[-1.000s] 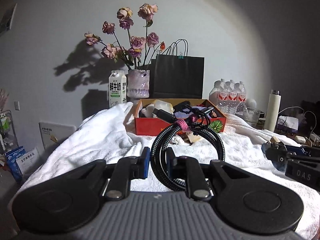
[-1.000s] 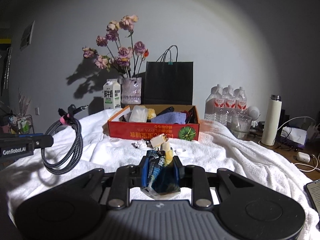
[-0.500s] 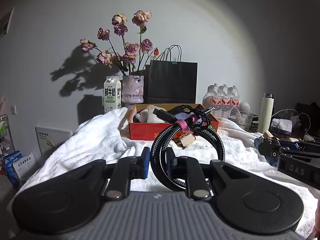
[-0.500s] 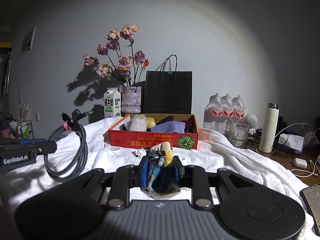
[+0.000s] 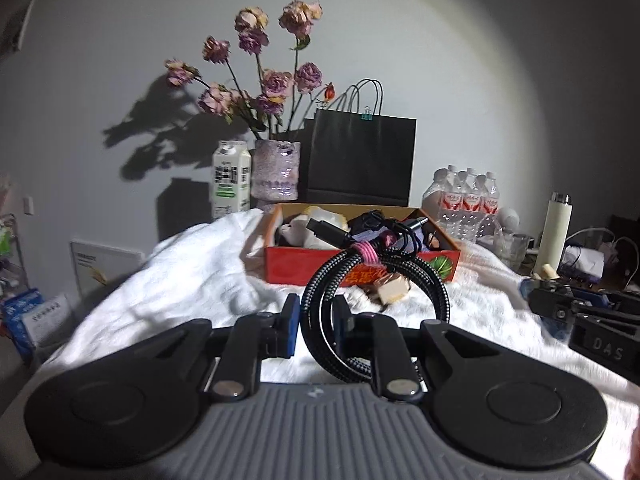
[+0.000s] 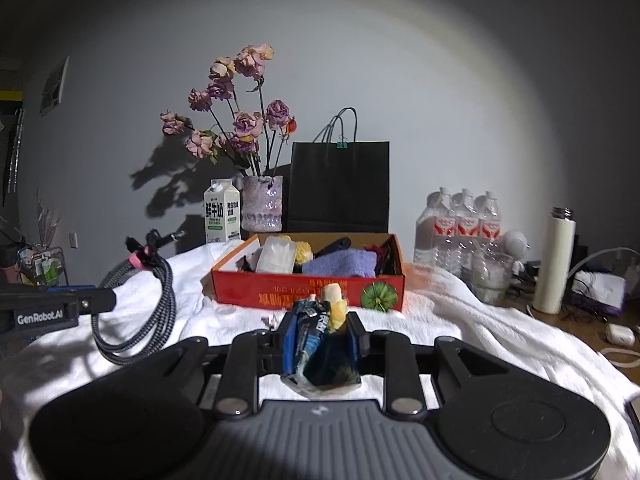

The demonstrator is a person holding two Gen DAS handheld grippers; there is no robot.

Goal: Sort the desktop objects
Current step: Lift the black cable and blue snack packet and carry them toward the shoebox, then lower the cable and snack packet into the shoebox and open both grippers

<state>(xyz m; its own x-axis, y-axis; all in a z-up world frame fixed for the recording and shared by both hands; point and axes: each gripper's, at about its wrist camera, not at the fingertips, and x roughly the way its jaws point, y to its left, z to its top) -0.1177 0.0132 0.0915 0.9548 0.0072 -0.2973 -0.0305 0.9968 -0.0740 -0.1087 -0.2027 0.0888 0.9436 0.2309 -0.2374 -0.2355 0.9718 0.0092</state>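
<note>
Coiled braided cable (image 5: 372, 300), bound by a pink tie, sits pinched in the left hand-held gripper (image 5: 316, 322), raised above the white towel (image 5: 192, 276). The right hand-held gripper (image 6: 320, 332) is clamped on a blue snack packet (image 6: 316, 344). Ahead, the red box (image 6: 308, 290) lies on the towel-draped bench, already holding items. Behind it: milk carton (image 6: 222, 216), vase of roses (image 6: 262, 208), black paper bag (image 6: 340, 186), 3 water bottles (image 6: 460, 232) against a grey wall. Both grippers point level at the box.

A braided fabric-sheathed cable (image 5: 376, 280), a glossy foil wrapper (image 6: 316, 344), a fluffy white towel (image 6: 460, 320) and a matt cardboard box (image 6: 308, 292).
</note>
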